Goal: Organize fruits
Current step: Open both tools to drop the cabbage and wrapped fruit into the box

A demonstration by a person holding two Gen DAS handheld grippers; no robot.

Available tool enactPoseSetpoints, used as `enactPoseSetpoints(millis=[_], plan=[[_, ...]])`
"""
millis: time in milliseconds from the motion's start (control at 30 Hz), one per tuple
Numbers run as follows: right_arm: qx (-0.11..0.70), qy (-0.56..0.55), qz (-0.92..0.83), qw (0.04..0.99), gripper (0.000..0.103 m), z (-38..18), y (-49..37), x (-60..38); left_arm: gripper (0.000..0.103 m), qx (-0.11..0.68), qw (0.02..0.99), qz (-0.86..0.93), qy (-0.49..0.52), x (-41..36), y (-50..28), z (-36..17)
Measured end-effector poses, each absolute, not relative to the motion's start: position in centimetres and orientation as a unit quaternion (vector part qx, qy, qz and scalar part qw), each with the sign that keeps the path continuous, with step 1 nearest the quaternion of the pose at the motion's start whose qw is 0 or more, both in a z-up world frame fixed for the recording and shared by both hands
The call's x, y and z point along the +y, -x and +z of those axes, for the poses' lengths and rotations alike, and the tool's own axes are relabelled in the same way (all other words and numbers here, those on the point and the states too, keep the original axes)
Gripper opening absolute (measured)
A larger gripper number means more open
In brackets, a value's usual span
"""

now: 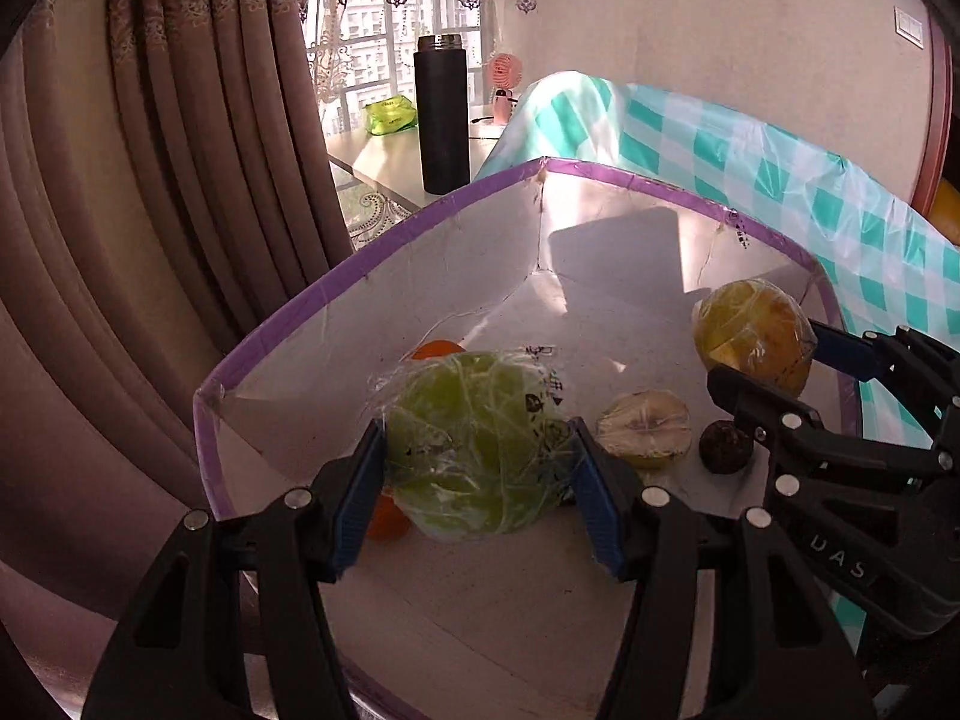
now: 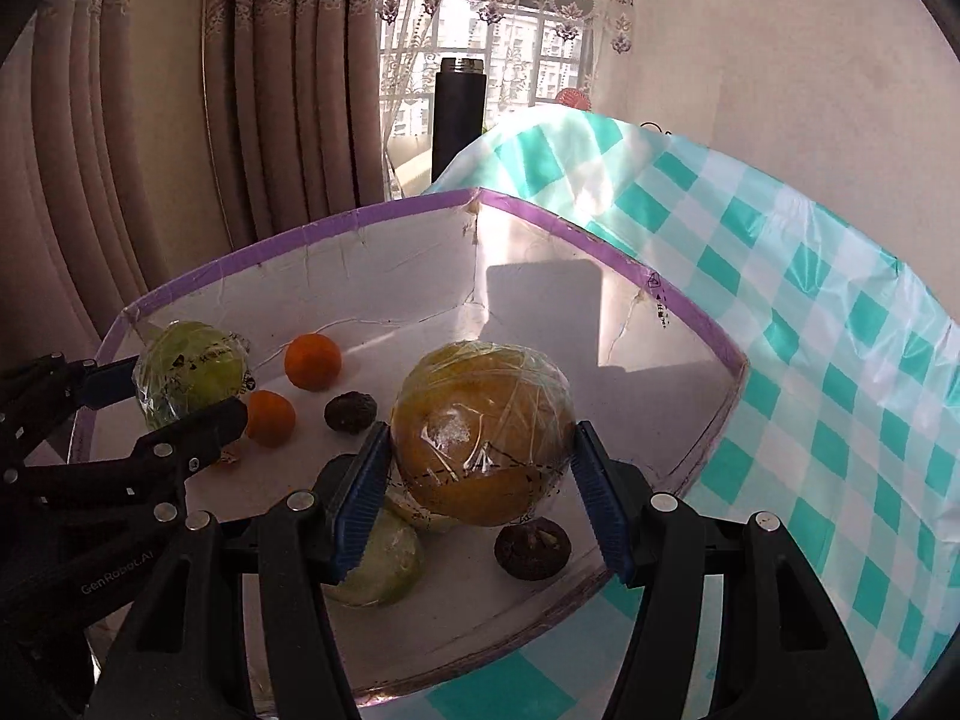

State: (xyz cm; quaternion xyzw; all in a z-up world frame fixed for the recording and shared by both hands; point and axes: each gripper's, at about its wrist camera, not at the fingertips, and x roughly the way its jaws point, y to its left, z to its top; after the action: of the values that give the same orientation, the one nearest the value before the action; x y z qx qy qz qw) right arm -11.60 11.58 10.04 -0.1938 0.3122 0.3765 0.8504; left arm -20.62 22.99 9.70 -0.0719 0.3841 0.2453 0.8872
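Observation:
My left gripper (image 1: 478,438) is shut on a green fruit (image 1: 474,420) wrapped in clear film and holds it above the floor of a white box with a purple rim (image 1: 420,222). To its right, my right gripper (image 2: 480,438) is shut on a yellow-orange wrapped fruit (image 2: 483,408) over the same box (image 2: 300,240). In the right wrist view, the left gripper (image 2: 174,402) and the green fruit (image 2: 192,366) show at the left. On the box floor lie two small oranges (image 2: 312,360), two dark round fruits (image 2: 351,412) and a pale green fruit (image 2: 384,564).
The box stands on a teal-and-white checked cloth (image 2: 810,360). Heavy curtains (image 1: 180,180) hang to the left. Behind the box, a black flask (image 1: 441,114), a green packet (image 1: 390,115) and a small pink fan (image 1: 503,87) stand on a pale table by the window.

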Motion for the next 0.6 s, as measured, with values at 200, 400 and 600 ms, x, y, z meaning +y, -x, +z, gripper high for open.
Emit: enactPoseSetpoints(millis=[200, 400, 600], plan=[[0.343, 0.243, 0.357, 0.834, 0.06, 8.8, 10.8, 13.5, 0.059, 0.416, 0.871, 0.255, 0.047, 22.9, 20.0, 8.9], [0.359, 0.26, 0.346, 0.827, 0.068, 8.2, 10.8, 14.3, 0.061, 0.435, 0.859, 0.263, 0.064, 23.8, 19.8, 8.3], [0.357, 0.28, 0.335, 0.826, 0.084, 8.2, 11.0, 14.5, 0.092, 0.394, 0.875, 0.263, 0.1, 24.9, 20.6, 10.0]])
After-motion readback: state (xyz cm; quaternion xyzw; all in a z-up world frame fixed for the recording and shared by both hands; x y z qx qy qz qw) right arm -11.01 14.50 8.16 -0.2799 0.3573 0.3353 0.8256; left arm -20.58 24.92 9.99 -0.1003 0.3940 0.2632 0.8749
